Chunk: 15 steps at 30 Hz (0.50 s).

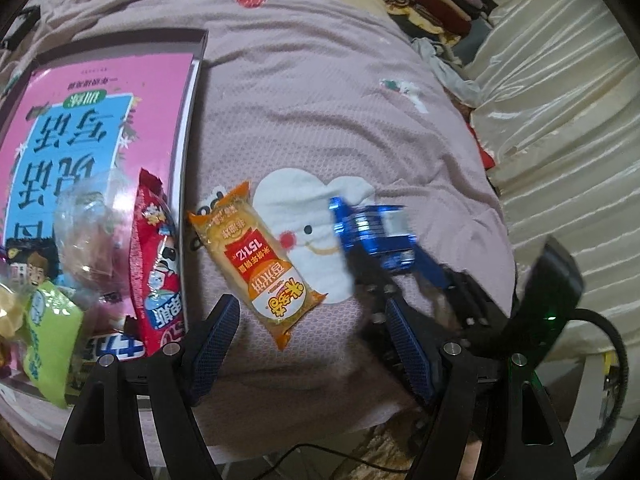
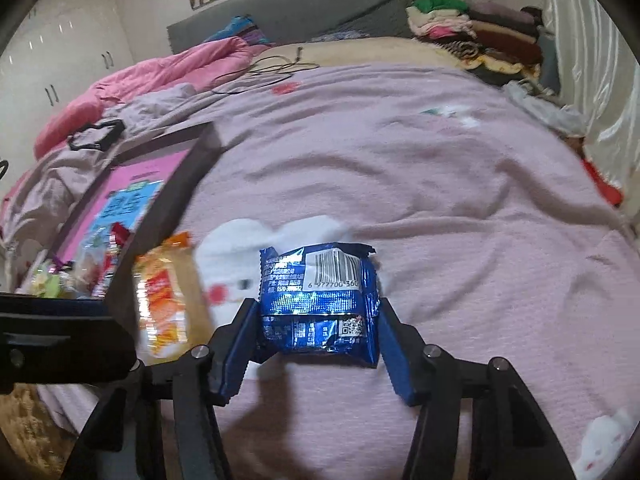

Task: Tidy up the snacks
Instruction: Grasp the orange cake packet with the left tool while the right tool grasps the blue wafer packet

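The right gripper (image 2: 318, 322) is clamped on a blue snack packet (image 2: 320, 300), one finger against each side, barcode side toward the camera; whether the packet touches the pink bedspread (image 2: 440, 200) beneath it cannot be told. In the left wrist view this packet (image 1: 374, 236) is blurred and its lower end is hidden behind the right gripper's frame.

The left gripper (image 1: 310, 344) has its fingers spread apart with nothing between them, just this side of the orange snack packet (image 1: 256, 260), which lies on the bedspread across the edge of a white cartoon patch (image 1: 316, 216).

Left of the orange packet is a dark-rimmed tray (image 1: 196, 92) lined with a pink book cover. Inside it, near the orange packet, lie a red packet (image 1: 154, 264), a clear wrapper (image 1: 88, 232) whose contents are hard to make out, and a green packet (image 1: 50, 336). More items at the frame's left edge are cut off.
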Each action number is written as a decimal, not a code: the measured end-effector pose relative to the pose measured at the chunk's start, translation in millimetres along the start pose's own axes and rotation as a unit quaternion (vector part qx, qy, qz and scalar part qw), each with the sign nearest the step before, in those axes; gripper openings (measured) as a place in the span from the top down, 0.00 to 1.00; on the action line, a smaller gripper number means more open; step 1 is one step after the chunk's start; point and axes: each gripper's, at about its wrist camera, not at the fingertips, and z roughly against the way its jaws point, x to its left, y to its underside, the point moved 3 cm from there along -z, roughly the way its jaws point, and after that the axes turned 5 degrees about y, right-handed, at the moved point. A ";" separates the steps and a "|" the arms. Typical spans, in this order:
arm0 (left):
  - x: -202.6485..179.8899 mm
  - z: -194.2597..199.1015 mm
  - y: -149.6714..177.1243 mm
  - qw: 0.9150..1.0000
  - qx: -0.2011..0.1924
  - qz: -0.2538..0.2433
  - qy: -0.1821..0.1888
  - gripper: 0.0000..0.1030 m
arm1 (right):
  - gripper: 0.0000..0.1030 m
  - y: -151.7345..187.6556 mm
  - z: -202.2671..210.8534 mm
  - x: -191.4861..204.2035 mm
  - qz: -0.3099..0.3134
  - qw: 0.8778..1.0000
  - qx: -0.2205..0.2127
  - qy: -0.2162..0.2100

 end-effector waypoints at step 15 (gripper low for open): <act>3.6 -44.9 -22.6 0.997 -0.013 0.065 -0.043 0.27 | 0.47 0.2 6.8 -36.9 -0.025 0.999 0.010 0.025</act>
